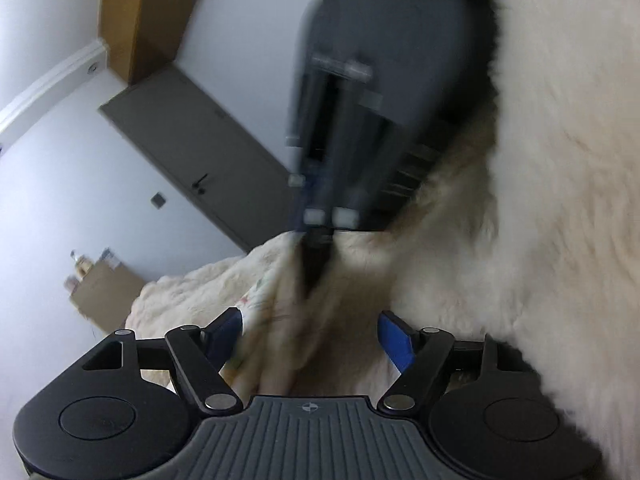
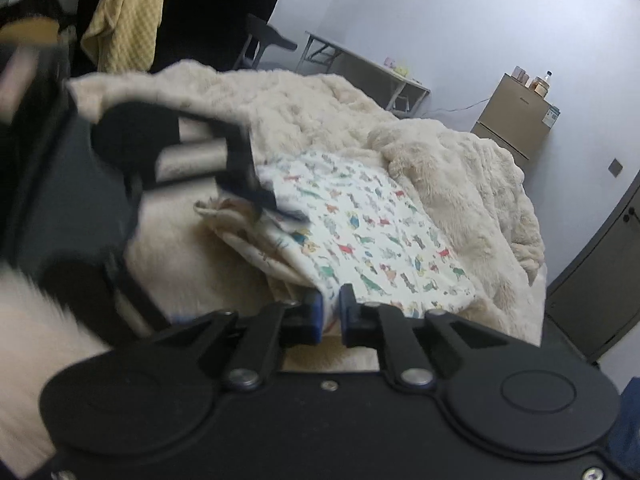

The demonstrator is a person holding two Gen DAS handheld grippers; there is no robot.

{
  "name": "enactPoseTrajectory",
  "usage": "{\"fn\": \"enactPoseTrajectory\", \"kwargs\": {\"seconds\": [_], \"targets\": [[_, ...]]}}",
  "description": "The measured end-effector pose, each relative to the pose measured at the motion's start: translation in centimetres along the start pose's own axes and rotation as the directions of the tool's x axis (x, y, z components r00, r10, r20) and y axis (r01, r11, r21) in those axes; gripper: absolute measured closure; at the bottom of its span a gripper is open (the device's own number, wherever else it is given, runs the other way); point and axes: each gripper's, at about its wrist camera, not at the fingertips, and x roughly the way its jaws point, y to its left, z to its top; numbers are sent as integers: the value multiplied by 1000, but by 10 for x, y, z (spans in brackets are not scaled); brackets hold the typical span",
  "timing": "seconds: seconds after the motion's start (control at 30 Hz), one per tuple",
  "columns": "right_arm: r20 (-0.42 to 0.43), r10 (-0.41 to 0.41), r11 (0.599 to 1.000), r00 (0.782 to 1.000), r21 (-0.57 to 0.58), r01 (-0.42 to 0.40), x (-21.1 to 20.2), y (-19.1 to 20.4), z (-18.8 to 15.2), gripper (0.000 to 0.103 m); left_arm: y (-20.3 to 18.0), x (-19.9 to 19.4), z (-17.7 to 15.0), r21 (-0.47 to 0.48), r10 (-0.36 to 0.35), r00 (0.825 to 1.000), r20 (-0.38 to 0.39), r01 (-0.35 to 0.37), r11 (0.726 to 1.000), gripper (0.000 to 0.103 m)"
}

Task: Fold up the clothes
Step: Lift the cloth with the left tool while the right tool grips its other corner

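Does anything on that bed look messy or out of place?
Only the patterned garment: it lies half folded and rumpled at its left edge on the fluffy blanket, one corner pinched in the right gripper. Nothing looks spilled or damaged.

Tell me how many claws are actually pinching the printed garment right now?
1. The right claw is shut on the near edge of the printed garment. The left claw stands open, cloth between its pads but not pinched. Motion blur may hide some contact.
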Motion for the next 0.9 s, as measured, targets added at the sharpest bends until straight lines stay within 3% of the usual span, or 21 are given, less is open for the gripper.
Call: {"fn": "enactPoseTrajectory", "kwargs": {"seconds": [0.07,0.1,0.13,0.2,0.23,0.27,0.33,0.4,0.5,0.6,0.67,0.77,0.9], "targets": [[8,22,1000,1000,16,-22,-4,-6,3,98,-4,7,2,-5,47,999,3,-47,999,30],[10,43,999,999,21,-43,-7,-6,4,98,-7,10,4,8,96,995,13,-96,995,35],[9,67,998,998,23,-67,-11,-6,4,98,-9,11,5,18,107,994,12,-107,994,57],[22,141,990,990,22,-142,-19,-14,5,96,-10,13,6,30,115,993,1,-115,993,76],[35,156,987,987,20,-156,-25,-23,5,90,-9,12,6,31,123,992,4,-123,992,82],[48,158,987,986,19,-159,-30,-33,3,77,-8,12,6,31,130,991,7,-130,991,85],[61,133,990,989,31,-135,-36,-57,-2,63,-1,7,6,35,152,988,26,-153,988,88],[67,95,995,993,17,-96,-35,-79,-10,60,7,1,5,27,157,987,44,-159,987,90],[99,0,986,995,-163,17,-15,-93,-27,49,32,-11,6,-31,121,991,63,-120,992,91],[124,-35,923,992,-376,79,26,-88,-39,47,67,-27,8,-130,108,991,85,-96,987,92],[122,-21,876,992,-475,78,52,-80,-39,47,83,-38,9,-159,116,989,95,-100,982,92],[101,30,837,994,-546,31,80,-65,-30,49,115,-58,9,-211,143,984,110,-117,971,92],[99,96,844,990,-536,-28,98,-48,-7,53,149,-62,7,-294,174,978,115,-134,946,92]]}}
